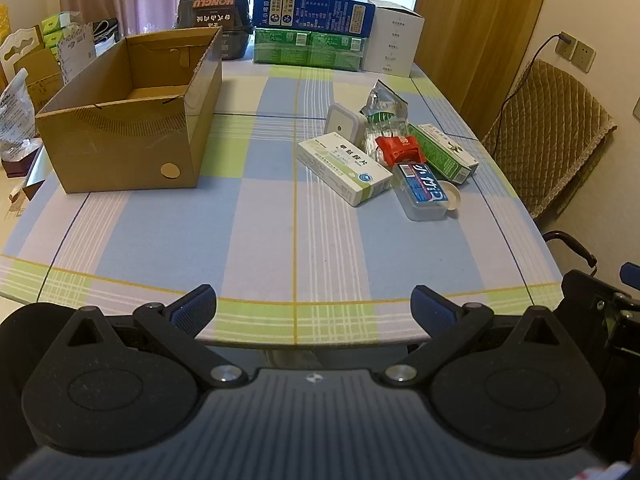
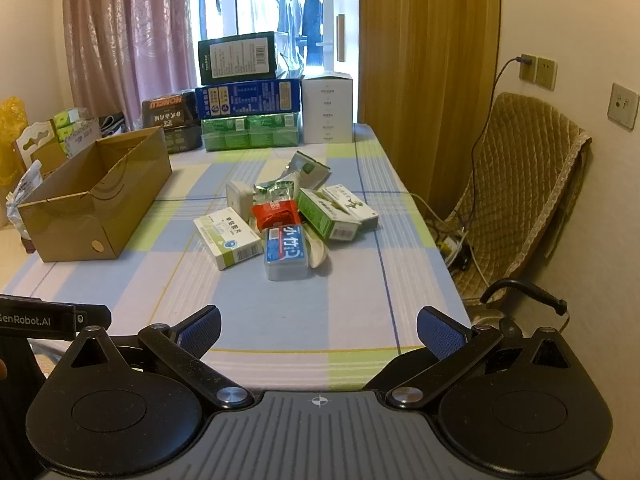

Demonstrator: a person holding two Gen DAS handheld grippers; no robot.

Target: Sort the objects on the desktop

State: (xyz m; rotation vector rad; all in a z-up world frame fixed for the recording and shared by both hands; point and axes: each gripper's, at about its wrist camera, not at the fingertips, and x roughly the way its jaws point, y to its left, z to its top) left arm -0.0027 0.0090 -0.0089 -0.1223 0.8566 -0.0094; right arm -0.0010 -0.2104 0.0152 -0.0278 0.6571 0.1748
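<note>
Nearest each camera, both grippers hang at the near table edge with nothing between their blue pads. Left gripper [image 1: 314, 308]: jaws spread wide. Right gripper [image 2: 319, 330]: jaws likewise wide apart; part of the left tool's black body cuts in at that view's left margin.

Table [image 1: 240, 240]: checked blue, lilac and green cloth. Cardboard box [image 1: 132, 120]: open-topped, left of centre, long axis running away from the cameras; its inner floor is only partly visible.

Clutter pile, right of centre, well apart from both grippers:
- White-and-green medicine carton [image 1: 344, 168], flat, long axis diagonal, its near end toward the right.
- Clear lidded case with a blue label [image 1: 420, 190], nearest item, long axis roughly toward the cameras. A white spoon-like piece [image 2: 318, 254] lies just beside it, half hidden.
- Red packet [image 1: 400, 148], resting on other items; what lies beneath is hard to make out.
- White square container [image 1: 342, 122], propped on edge behind the carton.
- Crumpled foil wrappers [image 1: 384, 108], contents unclear.
- Green carton [image 1: 440, 152]; the right wrist view shows 2 such cartons [image 2: 338, 212] side by side, overlapping.

Stacked packages [image 1: 316, 20] line the far edge, the top one cut off in the left wrist view. Padded chair [image 2: 520, 184] stands to the right.
</note>
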